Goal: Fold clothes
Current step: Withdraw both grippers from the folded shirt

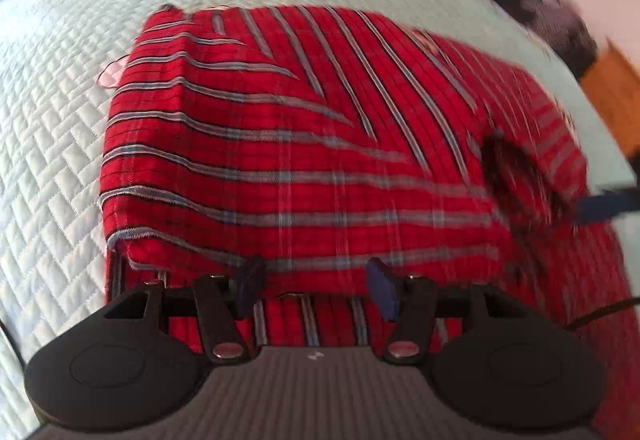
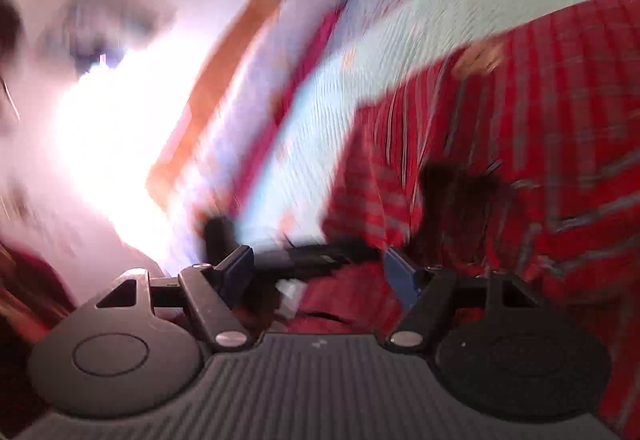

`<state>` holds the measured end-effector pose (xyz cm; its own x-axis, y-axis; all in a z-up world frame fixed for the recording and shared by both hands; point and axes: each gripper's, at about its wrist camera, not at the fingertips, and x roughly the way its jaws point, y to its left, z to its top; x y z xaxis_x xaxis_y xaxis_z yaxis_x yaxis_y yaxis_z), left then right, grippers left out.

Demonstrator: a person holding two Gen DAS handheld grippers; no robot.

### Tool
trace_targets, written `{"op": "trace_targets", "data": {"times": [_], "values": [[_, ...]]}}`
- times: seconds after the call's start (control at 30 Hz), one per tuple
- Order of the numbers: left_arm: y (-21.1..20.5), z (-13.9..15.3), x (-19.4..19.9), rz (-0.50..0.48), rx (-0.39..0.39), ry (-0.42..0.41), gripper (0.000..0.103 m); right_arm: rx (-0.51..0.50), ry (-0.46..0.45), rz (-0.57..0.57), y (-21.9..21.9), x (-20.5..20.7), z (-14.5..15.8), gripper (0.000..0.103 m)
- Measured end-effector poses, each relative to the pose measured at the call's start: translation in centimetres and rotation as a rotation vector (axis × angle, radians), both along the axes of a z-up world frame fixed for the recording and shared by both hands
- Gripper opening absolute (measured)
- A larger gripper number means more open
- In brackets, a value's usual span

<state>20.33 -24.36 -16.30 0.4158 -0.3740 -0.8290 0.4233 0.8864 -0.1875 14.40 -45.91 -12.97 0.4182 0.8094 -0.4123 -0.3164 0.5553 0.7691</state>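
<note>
The red striped shirt (image 1: 304, 144) lay partly folded on the quilted bedspread (image 1: 52, 144), the left gripper (image 1: 316, 290) and the right gripper (image 2: 320, 276) both gaped with nothing held, so the next fold likely needed a fresh edge pinched.

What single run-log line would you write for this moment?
task: fold clothes | garment: red striped garment folded on quilt | left gripper: open, empty | right gripper: open, empty
</note>
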Motion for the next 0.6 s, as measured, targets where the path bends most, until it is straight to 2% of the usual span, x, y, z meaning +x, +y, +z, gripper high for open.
{"op": "trace_targets", "data": {"times": [0.07, 0.2, 0.3, 0.37, 0.47, 0.53, 0.57, 0.6], "values": [[-0.1, -0.1, -0.5, -0.048, 0.031, -0.014, 0.059, -0.103, -0.035, 0.068, 3.3, 1.0, -1.6, 0.073], [0.2, -0.3, -0.7, -0.083, 0.031, -0.019, 0.060, -0.085, -0.011, 0.069, 4.6, 3.2, -2.8, 0.073], [0.3, -0.5, -0.7, -0.102, 0.034, -0.029, 0.066, 0.023, -0.078, 0.026, 4.0, 4.1, 0.1, 0.073], [0.0, -0.4, -0.9, -0.113, 0.043, -0.037, 0.066, 0.080, -0.109, -0.004, 3.7, 5.1, 1.8, 0.073], [0.0, -0.4, -0.8, -0.121, 0.042, -0.039, 0.066, 0.049, -0.085, -0.008, 4.5, 8.8, 2.6, 0.073], [0.2, -0.5, -0.6, -0.126, 0.036, -0.033, 0.066, -0.018, -0.040, 0.027, 5.1, 11.6, 1.2, 0.072], [0.2, -0.5, -0.5, -0.131, 0.034, -0.029, 0.066, -0.108, -0.017, 0.028, 5.3, 12.9, -0.1, 0.067], [0.4, -0.5, -0.4, -0.131, 0.028, -0.023, 0.066, -0.229, 0.000, -0.020, 4.9, 13.7, -1.5, 0.056]]}}
